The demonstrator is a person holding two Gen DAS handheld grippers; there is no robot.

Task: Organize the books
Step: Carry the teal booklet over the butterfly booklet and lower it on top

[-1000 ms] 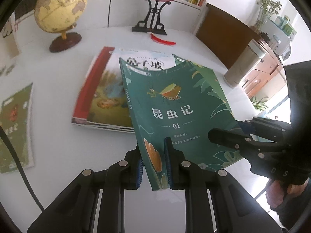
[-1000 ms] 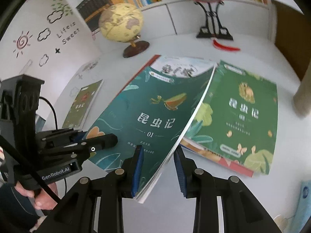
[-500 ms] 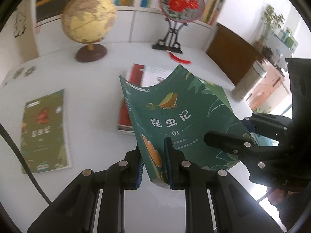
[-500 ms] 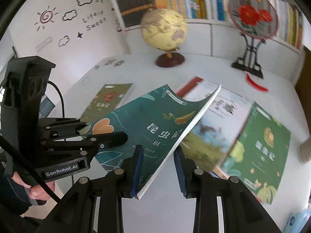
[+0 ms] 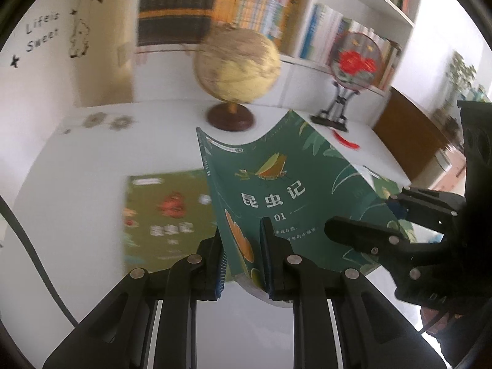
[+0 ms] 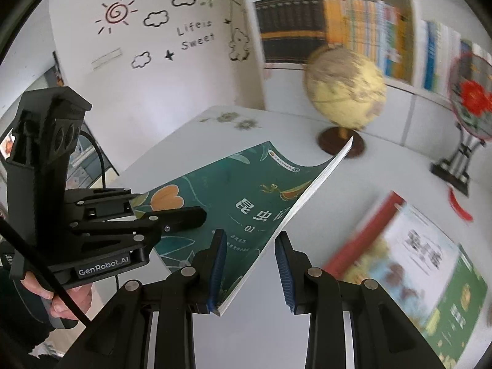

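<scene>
Nearest the two cameras, the left hand-held gripper [image 5: 243, 261] is nearly closed, pinching the spine-side bottom corner of the dark green paperback book with an insect on its cover [image 5: 276, 196]. The right hand-held gripper [image 6: 250, 264] holds the opposite bottom corner; its left pad presses the cover, while the other pad's contact is hidden by the pages. The book hangs in the air above the white tabletop [image 5: 92, 160], cover uppermost.

Handling: the book is thin, light and flexible. Its top edge sags between the two grips, so one corner alone would let it droop. The glossy cover is likely slippery; grip near the spine, where the pages are bound.

Count, near to far:
- One olive-green paperback [image 5: 166, 215] lies flat on the tabletop beneath the held book.
- One stack of a red-spined picture book [image 6: 399, 246] and one bright green paperback [image 6: 455, 304].
- One yellow globe on a dark wooden base [image 5: 236, 64].
- One round red-flowered fan on a black stand [image 5: 353, 61].
</scene>
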